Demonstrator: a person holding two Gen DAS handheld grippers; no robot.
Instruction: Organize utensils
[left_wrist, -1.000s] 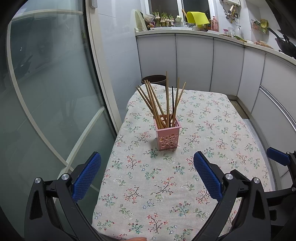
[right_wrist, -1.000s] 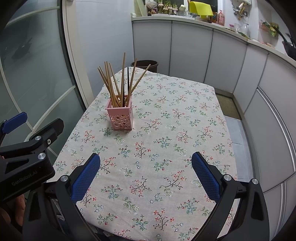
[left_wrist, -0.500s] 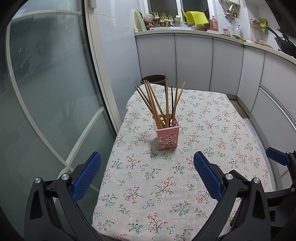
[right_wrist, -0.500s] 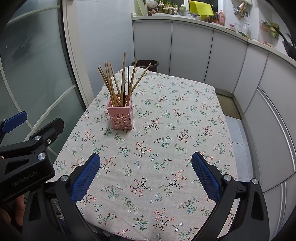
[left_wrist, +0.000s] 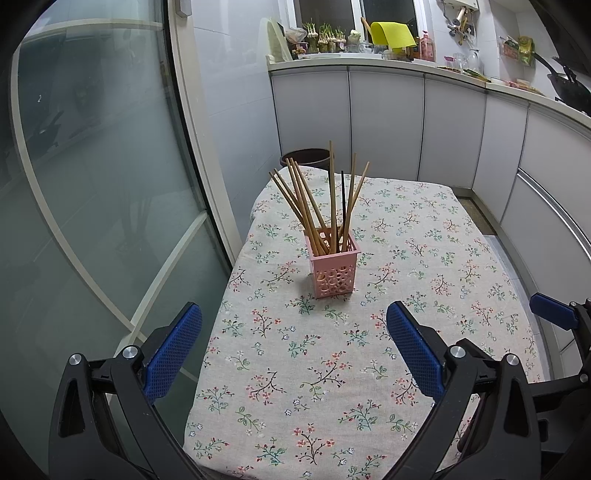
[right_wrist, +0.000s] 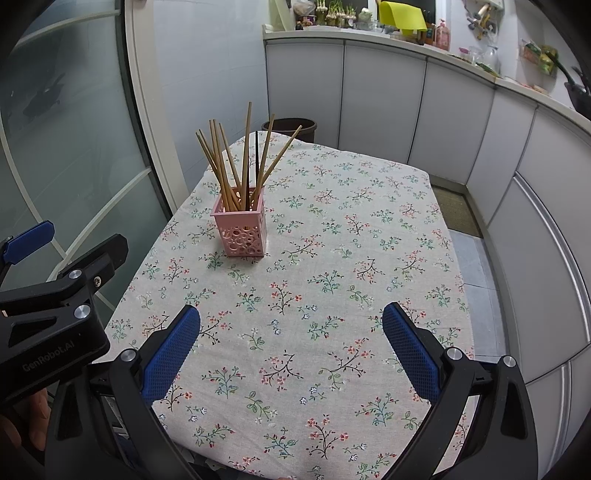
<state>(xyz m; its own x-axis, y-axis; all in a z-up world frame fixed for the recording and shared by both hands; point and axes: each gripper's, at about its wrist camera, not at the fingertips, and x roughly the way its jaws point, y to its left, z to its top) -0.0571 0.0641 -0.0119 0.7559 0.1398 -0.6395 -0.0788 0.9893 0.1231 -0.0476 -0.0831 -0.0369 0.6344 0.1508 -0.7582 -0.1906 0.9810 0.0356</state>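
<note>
Nothing shifts since earlier: I see chopsticks (left_wrist: 327, 206) upright in pink holder (left_wrist: 334, 271) mid-desk (left_wrist: 424, 236), dead ahead of left gripper (left_wrist: 293, 349), ahead-left of right gripper (right_wrist: 291, 349), both fingers apart, empty.

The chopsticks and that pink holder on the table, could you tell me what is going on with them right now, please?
A person holds a two-finger gripper in each hand above the near end of a table with a floral tablecloth. The left gripper and the right gripper are both open and hold nothing. The chopsticks, mostly wooden plus one dark one, stand fanned out in the pink holder, which neither gripper touches. Nothing else lies on the cloth.
</note>
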